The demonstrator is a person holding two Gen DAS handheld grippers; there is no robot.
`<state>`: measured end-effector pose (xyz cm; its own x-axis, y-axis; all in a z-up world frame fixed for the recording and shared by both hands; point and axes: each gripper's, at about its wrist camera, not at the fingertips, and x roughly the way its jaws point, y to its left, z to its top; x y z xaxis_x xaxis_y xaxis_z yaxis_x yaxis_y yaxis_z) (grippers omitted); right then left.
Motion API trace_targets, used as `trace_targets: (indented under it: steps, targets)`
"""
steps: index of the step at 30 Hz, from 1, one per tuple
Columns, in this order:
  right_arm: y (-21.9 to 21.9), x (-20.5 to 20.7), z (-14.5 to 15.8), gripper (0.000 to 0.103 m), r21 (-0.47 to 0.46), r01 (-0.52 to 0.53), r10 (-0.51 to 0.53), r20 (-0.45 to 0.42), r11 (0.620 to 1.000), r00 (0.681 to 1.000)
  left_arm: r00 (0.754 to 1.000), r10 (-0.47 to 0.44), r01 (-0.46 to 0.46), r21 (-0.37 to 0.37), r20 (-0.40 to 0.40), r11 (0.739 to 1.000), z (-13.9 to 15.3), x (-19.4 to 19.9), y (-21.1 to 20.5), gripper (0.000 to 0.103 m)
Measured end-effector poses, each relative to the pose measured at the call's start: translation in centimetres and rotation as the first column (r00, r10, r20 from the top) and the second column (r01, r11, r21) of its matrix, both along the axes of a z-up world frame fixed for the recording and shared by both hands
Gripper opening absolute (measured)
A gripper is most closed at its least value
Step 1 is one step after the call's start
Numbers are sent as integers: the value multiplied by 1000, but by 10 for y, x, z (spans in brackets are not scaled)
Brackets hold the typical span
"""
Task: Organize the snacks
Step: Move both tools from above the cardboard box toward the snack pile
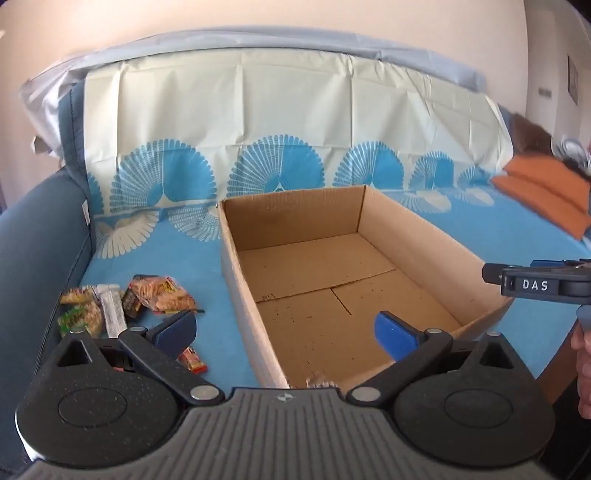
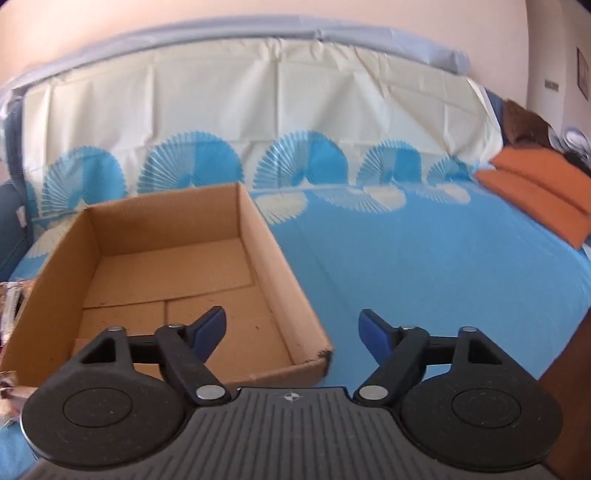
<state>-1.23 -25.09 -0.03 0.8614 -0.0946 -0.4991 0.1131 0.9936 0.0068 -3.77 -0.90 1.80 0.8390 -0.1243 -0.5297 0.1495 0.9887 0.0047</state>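
Left claw [image 1: 286, 334] is gaping wide, empty, snack packets [image 1: 125, 304] lying just left; right claw [image 2: 291, 332] is hanging open, empty, over the cardboard box [image 2: 258, 236] corner.

Soft, bright daylight fills both views, leaving the pale wall [image 1: 258, 22] slightly washed out and pinkish. Fisheye curving bends the sofa back [image 1: 258, 85] into an arch and darkens the upper corners. The left view is fairly sharp, while the right view is smeared by motion, blurring the cardboard box [image 2: 266, 251] edges.
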Motion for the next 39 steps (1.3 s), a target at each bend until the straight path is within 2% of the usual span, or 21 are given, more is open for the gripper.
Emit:
trace_targets:
  steps: [1, 2, 3, 5, 7, 8, 10, 15, 23, 27, 29, 39]
  targets:
    - [5, -4, 3, 83, -3, -19, 19, 13, 1000, 1000, 999, 5, -5, -8, -37, 1000, -3, 3, 0, 103]
    - [11, -6, 5, 89, -6, -38, 38, 22, 999, 999, 998, 20, -22, -25, -55, 999, -2, 5, 1, 103]
    - [18, -8, 7, 95, -10, -57, 58, 27, 998, 998, 999, 23, -26, -61, -43, 998, 0, 5, 4, 103]
    - [30, -8, 10, 98, -31, -93, 94, 42, 995, 995, 999, -4, 1, -94, -36, 996, 2, 7, 5, 103]
    - [43, 7, 13, 101, -42, -102, 104, 41, 994, 994, 998, -21, 15, -94, -58, 996, -4, 10, 3, 103]
    - [46, 3, 6, 102, -34, -105, 106, 35, 994, 994, 997, -26, 20, -94, -67, 995, -5, 11, 1, 103]
    - [53, 8, 0, 102, -33, -105, 106, 31, 994, 994, 997, -34, 27, -96, -65, 995, -9, 10, -4, 103]
    - [57, 2, 2, 102, -59, -55, 60, 96, 997, 994, 999, -24, 26, -76, 22, 997, -8, 5, -10, 103]
    - [59, 8, -5, 102, -126, -44, 51, 54, 991, 997, 999, -32, 32, -117, 0, 993, -9, 11, -6, 103]
    - [55, 10, -6, 102, -88, -47, 49, 27, 995, 998, 998, -58, 55, -135, -16, 989, -9, 11, -5, 103]
    - [55, 11, -9, 102, -94, -50, 50, -3, 994, 999, 997, -71, 68, -136, -14, 988, -9, 11, -6, 103]
    - [57, 12, -9, 99, -82, -111, 108, -36, 990, 993, 994, -114, 112, -153, -2, 982, -7, 8, -9, 101]
